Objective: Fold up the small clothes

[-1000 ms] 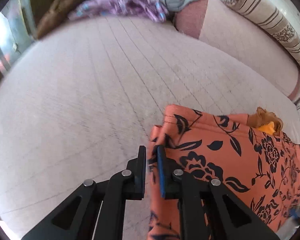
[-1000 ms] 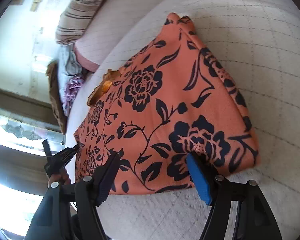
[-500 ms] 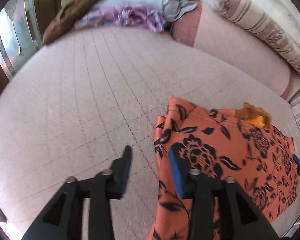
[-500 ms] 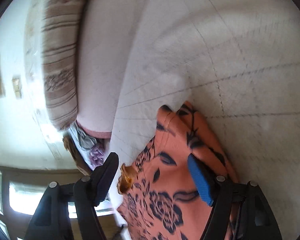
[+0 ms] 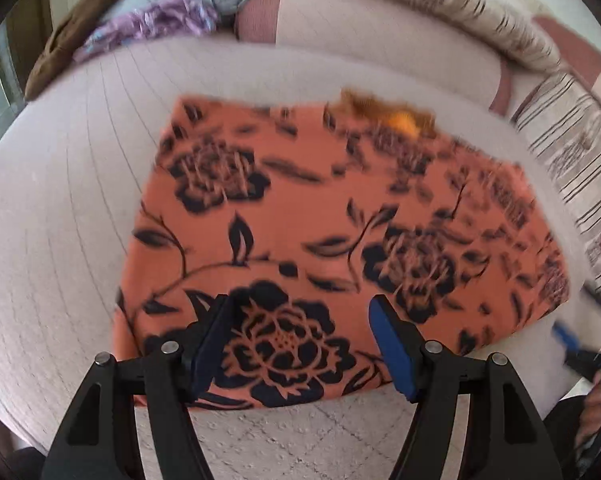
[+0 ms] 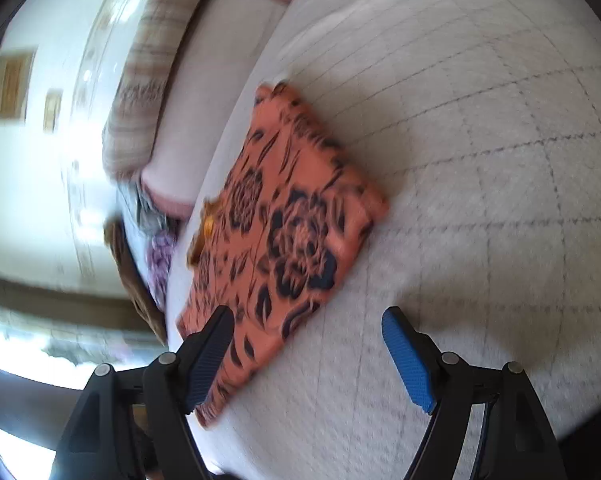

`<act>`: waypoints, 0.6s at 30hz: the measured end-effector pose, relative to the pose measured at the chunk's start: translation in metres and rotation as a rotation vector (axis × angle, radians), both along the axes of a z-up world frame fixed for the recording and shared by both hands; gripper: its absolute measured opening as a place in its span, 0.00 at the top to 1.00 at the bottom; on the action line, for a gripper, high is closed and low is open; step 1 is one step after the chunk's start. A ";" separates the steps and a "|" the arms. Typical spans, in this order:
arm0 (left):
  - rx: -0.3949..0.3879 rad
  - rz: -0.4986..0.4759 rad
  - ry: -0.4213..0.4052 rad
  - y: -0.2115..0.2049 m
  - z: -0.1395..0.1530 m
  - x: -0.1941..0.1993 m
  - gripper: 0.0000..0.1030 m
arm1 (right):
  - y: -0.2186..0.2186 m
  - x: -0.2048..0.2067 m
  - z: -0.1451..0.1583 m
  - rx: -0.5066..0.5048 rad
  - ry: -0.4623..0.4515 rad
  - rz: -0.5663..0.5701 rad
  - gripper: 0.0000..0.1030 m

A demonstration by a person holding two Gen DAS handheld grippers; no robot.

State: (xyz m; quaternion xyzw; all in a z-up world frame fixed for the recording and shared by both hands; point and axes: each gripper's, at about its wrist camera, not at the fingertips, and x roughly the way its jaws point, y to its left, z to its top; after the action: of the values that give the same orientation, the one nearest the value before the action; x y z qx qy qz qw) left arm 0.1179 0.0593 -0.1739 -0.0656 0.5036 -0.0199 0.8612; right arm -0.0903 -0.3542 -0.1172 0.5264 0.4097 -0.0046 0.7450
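Folded orange floral garment (image 5: 332,216) lies flat on quilted bedspread (image 5: 60,208). Left gripper (image 5: 300,340) above its near edge, jaws opening, gripping nothing. Right gripper (image 6: 306,354) likewise opening, empty, beside garment's corner. Striped pillows (image 5: 460,12) behind; purple cloth (image 5: 156,24) far left. Bedspread left of the garment open.

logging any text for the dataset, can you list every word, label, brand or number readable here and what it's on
None: no readable text in either view.
The orange floral garment shows only a flower print, no label.
The two framed pieces on the wall are too blurred to tell if they carry writing.
The striped pillows bear patterns only.
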 end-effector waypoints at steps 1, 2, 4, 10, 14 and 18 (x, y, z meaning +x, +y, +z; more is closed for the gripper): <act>0.006 0.013 -0.007 -0.001 -0.001 -0.001 0.31 | -0.006 0.005 0.001 0.001 -0.016 -0.029 0.23; 0.007 0.020 -0.008 -0.001 0.000 -0.001 0.31 | -0.010 0.009 0.002 -0.030 -0.010 -0.062 0.23; 0.004 0.029 0.001 -0.002 0.001 -0.002 0.31 | -0.016 0.019 -0.002 -0.041 0.007 -0.077 0.25; 0.024 0.032 -0.037 -0.007 0.020 -0.016 0.31 | -0.001 0.039 0.020 -0.253 0.067 0.041 0.93; 0.035 0.026 -0.055 -0.014 0.025 -0.015 0.31 | 0.001 0.033 0.016 -0.358 0.125 0.067 0.81; 0.046 0.005 -0.067 -0.022 0.028 -0.012 0.31 | -0.021 0.014 -0.004 -0.156 0.082 0.010 0.64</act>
State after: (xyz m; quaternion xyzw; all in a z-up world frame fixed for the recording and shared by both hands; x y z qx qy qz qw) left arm 0.1062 0.0378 -0.1461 -0.0464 0.4744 -0.0087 0.8790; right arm -0.0761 -0.3755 -0.1210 0.4641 0.4409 -0.0545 0.7663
